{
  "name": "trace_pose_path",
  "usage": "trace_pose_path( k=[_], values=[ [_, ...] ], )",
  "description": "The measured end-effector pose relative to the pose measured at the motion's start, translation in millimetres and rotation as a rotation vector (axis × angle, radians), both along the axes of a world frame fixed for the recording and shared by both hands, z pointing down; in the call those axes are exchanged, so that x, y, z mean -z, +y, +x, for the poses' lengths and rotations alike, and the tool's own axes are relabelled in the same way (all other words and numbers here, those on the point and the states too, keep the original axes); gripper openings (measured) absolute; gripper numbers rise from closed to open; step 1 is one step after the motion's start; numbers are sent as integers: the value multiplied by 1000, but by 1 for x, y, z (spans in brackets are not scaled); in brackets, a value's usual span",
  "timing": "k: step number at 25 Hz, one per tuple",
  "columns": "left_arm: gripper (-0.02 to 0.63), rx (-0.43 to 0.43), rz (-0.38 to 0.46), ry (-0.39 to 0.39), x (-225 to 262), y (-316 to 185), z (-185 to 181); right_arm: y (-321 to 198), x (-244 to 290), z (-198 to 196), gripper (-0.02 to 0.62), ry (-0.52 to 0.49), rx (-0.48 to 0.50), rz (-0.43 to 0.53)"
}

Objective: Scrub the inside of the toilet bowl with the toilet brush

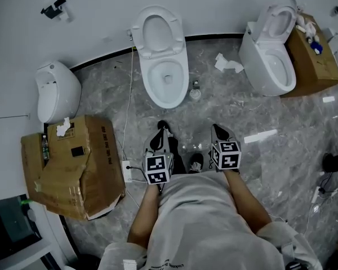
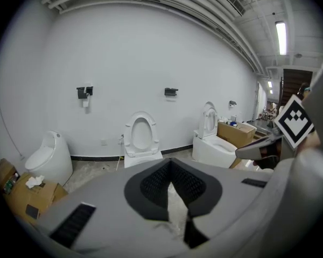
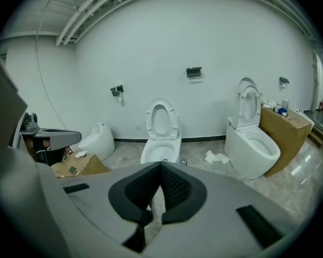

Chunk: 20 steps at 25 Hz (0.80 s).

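The white toilet [image 1: 165, 77] stands ahead against the wall with its seat and lid up and its bowl open; it also shows in the left gripper view [image 2: 141, 138] and the right gripper view [image 3: 161, 138]. A small white round object with a dark top [image 1: 195, 92] sits on the floor just right of its base; I cannot tell whether it is the brush. My left gripper [image 1: 161, 129] [image 2: 170, 163] and right gripper [image 1: 217, 129] [image 3: 161, 166] are held close to my body, well short of the toilet. Both point down and forward, shut, with nothing between the jaws.
A second white toilet [image 1: 270, 61] stands at the right beside a cardboard box [image 1: 311, 61]. Crumpled paper [image 1: 228, 63] lies between the toilets. A white urinal-like fixture [image 1: 56, 91] and a torn cardboard box [image 1: 73, 167] are at the left, with a power strip [image 1: 127, 170] on the floor.
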<state>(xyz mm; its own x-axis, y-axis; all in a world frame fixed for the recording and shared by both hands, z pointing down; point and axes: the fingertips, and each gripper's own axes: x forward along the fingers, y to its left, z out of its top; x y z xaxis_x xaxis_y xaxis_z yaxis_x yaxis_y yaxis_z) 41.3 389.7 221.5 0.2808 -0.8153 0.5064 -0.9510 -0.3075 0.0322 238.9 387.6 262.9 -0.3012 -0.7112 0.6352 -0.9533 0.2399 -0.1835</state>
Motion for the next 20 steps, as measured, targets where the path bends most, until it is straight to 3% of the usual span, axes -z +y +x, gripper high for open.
trace_pose_path(
  k=[3, 7, 10, 12, 17, 20],
  values=[
    [25, 9, -19, 8, -5, -27, -12, -27, -7, -6, 3, -35, 4, -16],
    [25, 25, -28, 22, -5, -77, -36, -67, -24, -8, 3, 8, -25, -59],
    [25, 82, 2, 115, 11, -135, -51, -102, -25, -9, 3, 21, -35, -86],
    [25, 99, 26, 169, 22, -169, -59, -119, -21, -11, 3, 56, -31, -83],
    [25, 70, 38, 197, 22, -227, -69, -141, -34, -8, 3, 168, -6, -117],
    [25, 80, 0, 235, 11, -242, -80, -151, -37, -18, 3, 39, -19, -132]
  ],
)
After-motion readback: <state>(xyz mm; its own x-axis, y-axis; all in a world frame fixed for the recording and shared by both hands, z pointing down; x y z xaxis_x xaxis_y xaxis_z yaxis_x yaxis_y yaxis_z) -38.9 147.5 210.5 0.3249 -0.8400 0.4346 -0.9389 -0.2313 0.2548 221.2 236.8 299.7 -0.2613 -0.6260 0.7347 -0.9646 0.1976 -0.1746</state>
